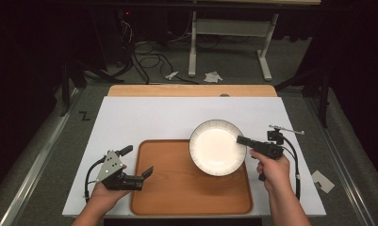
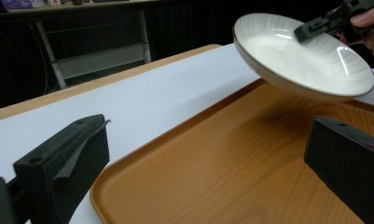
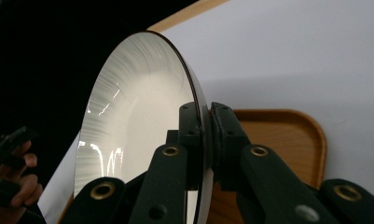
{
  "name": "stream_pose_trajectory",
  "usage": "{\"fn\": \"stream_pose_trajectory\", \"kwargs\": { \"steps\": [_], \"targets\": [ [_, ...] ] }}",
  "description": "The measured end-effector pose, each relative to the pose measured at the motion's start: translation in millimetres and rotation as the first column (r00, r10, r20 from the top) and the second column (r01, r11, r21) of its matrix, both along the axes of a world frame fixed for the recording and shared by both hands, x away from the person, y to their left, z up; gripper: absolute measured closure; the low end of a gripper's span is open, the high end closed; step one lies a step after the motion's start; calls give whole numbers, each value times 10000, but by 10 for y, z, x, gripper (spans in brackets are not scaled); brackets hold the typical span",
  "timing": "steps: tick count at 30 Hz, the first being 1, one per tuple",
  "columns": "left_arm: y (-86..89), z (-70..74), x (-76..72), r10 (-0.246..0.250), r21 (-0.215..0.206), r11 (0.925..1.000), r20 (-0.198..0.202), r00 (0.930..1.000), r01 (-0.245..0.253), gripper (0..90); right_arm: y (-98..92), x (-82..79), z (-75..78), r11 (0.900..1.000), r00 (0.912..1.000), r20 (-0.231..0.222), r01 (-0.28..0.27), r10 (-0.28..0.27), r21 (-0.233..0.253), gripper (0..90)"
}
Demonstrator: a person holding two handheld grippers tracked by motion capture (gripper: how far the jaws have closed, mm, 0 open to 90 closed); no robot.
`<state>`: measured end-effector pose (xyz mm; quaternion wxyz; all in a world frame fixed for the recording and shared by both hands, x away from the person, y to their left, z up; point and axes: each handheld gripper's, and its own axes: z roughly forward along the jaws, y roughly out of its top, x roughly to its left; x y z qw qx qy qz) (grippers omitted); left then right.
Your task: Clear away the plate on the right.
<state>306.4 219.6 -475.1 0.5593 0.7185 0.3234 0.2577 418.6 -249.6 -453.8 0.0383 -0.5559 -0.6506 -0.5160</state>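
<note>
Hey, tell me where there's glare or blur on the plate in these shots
Left gripper view: bright streaks of glare on the plate, a soft shadow under it on the tray, and the near jaws blurred. Right gripper view: glare streaks low on the plate's inner face. High view: its centre is washed out white.

Lighting: overhead and even on the white table cover [image 1: 144,117], which reads bright while the floor and room from 9 through 12 to 3 o'clock fall into near-black. Glare: small streaks on the plate [image 2: 310,56] toward 2 o'clock in the left gripper view and along its ribbed face toward 8 o'clock in the right gripper view; a soft shadow lies on the tray [image 2: 250,154] under the plate. Focus: high view slightly soft and grainy; near jaws at 6 o'clock in both gripper views blurred, backgrounds dim.
</note>
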Motion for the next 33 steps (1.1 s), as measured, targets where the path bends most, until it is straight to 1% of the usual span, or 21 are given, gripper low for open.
{"fn": "stream_pose_trajectory", "kwargs": {
  "steps": [4, 6, 9, 11, 13, 14, 15, 18, 21, 27, 31, 33],
  "targets": [
    [0, 8, -3, -24, 12, 10000, 25, 10000, 24, 8, 143, -20, -65, 9987, 9992, -131, -386, 382, -336, 851],
    [-2, 8, -5, -20, 2, 10000, 36, 10000, 20, 9, 228, -16, -93, 9963, 9977, -182, -660, 651, -549, 850],
    [0, 10, -9, -22, -10, 10000, 40, 10000, 22, 8, 316, -17, -101, 9941, 9963, -230, -844, 831, -674, 850],
    [3, 9, -8, -21, -20, 10000, 26, 10000, 21, 9, 384, -19, -112, 9937, 9953, -204, -954, 943, -583, 850],
    [2, 9, -7, -15, -24, 10000, 25, 10000, 15, 8, 432, -24, -106, 9917, 9938, -248, -1102, 1087, -661, 850],
    [0, 9, -7, -15, -25, 10000, 24, 10000, 15, 9, 457, -25, -112, 9915, 9936, -184, -1125, 1115, -651, 850],
    [-2, 9, -7, -21, -13, 10000, 24, 10000, 21, 9, 480, -30, -113, 9905, 9926, -252, -1200, 1185, -670, 850],
    [-4, 7, -7, -32, 20, 10000, 24, 10000, 32, 8, 520, -36, -123, 9892, 9913, -273, -1306, 1291, -671, 851],
    [-3, 7, -7, 13, -20, 10000, 10, 10000, -13, 8, 551, -42, -125, 9864, 9894, -301, -1438, 1418, -796, 850],
    [-2, 13, -9, 17, -73, 10000, 30, 10000, -17, 8, 593, -65, -118, 9841, 9885, -242, -1507, 1491, -941, 849],
    [0, 14, -8, 21, -102, 9999, 39, 10000, -20, 8, 636, -78, -120, 9809, 9857, -273, -1683, 1664, -975, 849],
    [1, 13, -5, -13, -77, 10000, 44, 10000, 13, 9, 659, -86, -117, 9811, 9862, -280, -1650, 1630, -1016, 849]
  ]
}}
